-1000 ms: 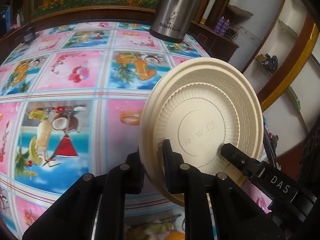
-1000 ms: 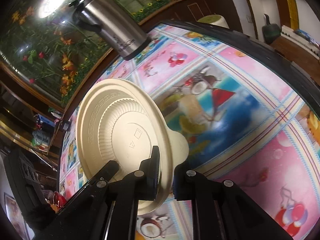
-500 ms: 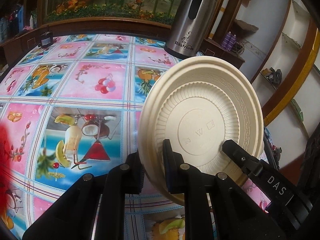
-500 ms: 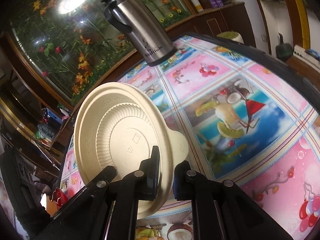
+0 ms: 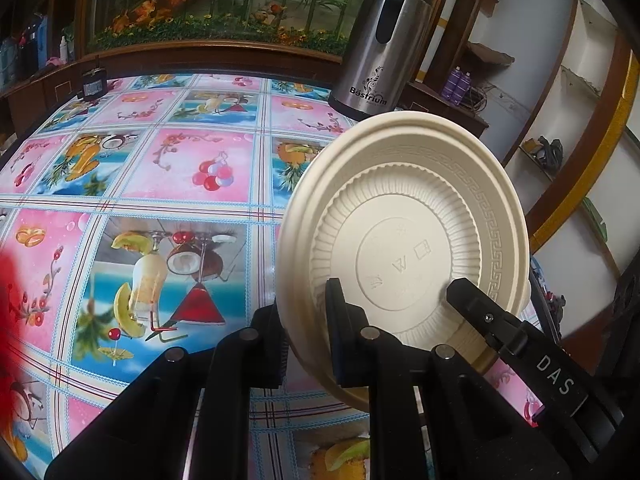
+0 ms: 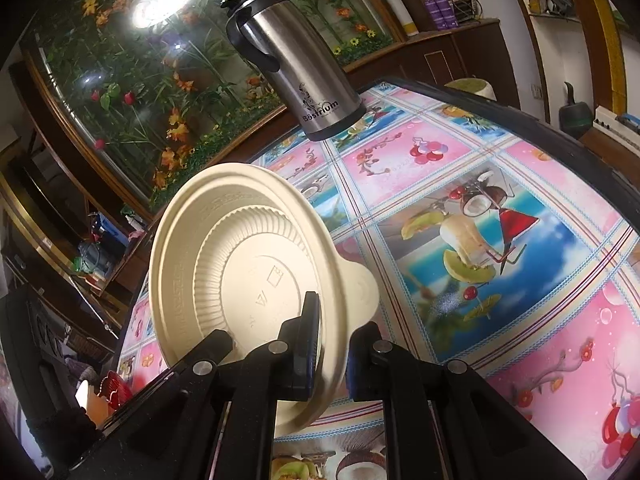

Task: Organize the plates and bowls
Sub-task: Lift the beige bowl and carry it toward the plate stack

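One plate (image 6: 256,264) tab shows only from right wrist.

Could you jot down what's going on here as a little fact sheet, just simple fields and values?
Held item: cream plate, lifted on edge above the table, underside facing both cameras
Left gripper: shut on plate rim
Right gripper: shut on plate rim, beside a small tab
Surface: table with fruit-print pink and blue cloth
Also on the table: steel flask, upright at the far edge
Backdrop: painted flower panel
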The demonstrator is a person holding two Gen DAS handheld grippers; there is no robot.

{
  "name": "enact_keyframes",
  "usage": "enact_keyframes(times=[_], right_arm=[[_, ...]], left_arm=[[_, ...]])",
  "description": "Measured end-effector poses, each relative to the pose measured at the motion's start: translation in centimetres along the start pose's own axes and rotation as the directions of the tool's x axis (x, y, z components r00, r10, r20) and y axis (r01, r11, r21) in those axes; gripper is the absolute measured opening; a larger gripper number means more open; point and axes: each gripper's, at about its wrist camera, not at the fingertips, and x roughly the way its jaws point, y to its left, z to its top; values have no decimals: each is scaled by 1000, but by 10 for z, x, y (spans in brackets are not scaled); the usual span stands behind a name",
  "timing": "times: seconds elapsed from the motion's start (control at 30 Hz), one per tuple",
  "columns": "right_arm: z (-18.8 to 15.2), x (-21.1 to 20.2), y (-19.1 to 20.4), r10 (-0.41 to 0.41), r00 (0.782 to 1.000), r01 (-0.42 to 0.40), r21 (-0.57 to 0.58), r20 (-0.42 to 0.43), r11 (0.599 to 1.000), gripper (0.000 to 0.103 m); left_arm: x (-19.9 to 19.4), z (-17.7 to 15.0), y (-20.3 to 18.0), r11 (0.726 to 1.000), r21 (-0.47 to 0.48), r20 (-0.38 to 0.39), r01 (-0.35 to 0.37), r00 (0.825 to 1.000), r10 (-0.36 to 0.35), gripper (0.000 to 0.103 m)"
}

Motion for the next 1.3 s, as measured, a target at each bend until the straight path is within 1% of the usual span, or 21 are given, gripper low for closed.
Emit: enact_keyframes(times=[0.2,0.37,0.53,0.7,0.97,1.3], right_arm=[[-2,-1,2,2,1000,-2,-3,0,1000,11],[-1,-3,5,7,1000,-7,-15,14,1000,11],[-1,-10,11,18,1000,-17,-29,17,999,11],[-8,-20,26,42,999,-42,-45,-3,998,11],[-28,-38,61,98,995,-101,-88,-36,991,11],[-50,-56,121,187,978,-200,-172,-89,965,11]], left_arm=[[0,0,1,1000,-3,1,-1,1000,1,14],[-7,3,-1,1000,2,24,-15,1000,15,14],[-20,4,1,999,3,39,-34,999,33,14],[-40,-2,13,998,-9,45,-61,997,62,14],[-80,-14,40,993,-37,67,-108,992,111,15],[-132,-22,85,981,-111,106,-156,980,168,15]])
